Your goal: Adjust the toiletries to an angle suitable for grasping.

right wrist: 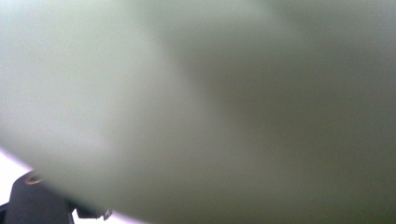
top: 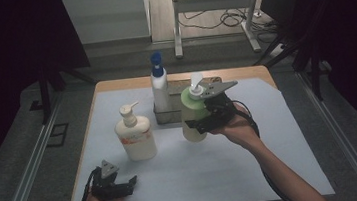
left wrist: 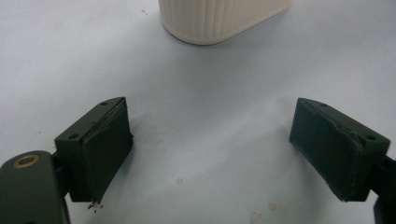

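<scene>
Gripping the green bottle [top: 193, 116] mid-body, the right gripper [top: 207, 117] is risking a slip or bumping the metal basket [top: 164, 115]; left gripper [left wrist: 210, 149] is resting wide, empty.

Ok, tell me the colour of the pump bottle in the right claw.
Pale green bottle with a white pump head, clearest in the high view.

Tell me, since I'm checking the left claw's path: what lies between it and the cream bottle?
Nothing: the left claw stands open, with bare white table cover up to the cream bottle, as the left gripper view shows.
</scene>
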